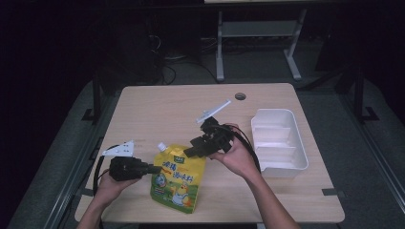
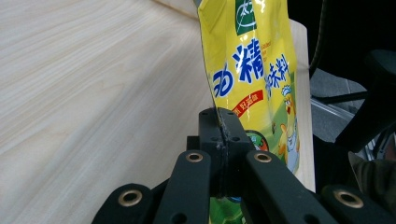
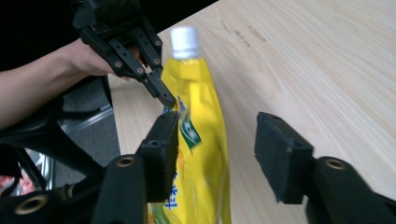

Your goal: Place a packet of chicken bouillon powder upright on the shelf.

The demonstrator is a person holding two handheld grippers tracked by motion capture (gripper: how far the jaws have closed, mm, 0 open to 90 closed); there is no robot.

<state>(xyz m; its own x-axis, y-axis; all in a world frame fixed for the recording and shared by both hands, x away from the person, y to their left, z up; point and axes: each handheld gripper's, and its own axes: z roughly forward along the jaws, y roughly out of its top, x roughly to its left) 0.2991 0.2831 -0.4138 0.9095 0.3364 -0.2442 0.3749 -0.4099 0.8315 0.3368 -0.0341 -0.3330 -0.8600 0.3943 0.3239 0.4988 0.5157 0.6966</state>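
Note:
A yellow spout pouch with a white cap is at the table's front, left of the middle. My left gripper comes in from the left and is shut on the pouch's left edge; in the left gripper view its jaws pinch the seam of the pouch. My right gripper hovers at the pouch's upper right, open. In the right gripper view the pouch stands between the spread jaws, close to the left pad and apart from the right one. The cap points away, and the left gripper grips the edge beyond.
A white tray with several compartments sits at the right side of the wooden table. A round cable hole lies near the far edge. Beyond the table, on the dark floor, stands a grey metal frame.

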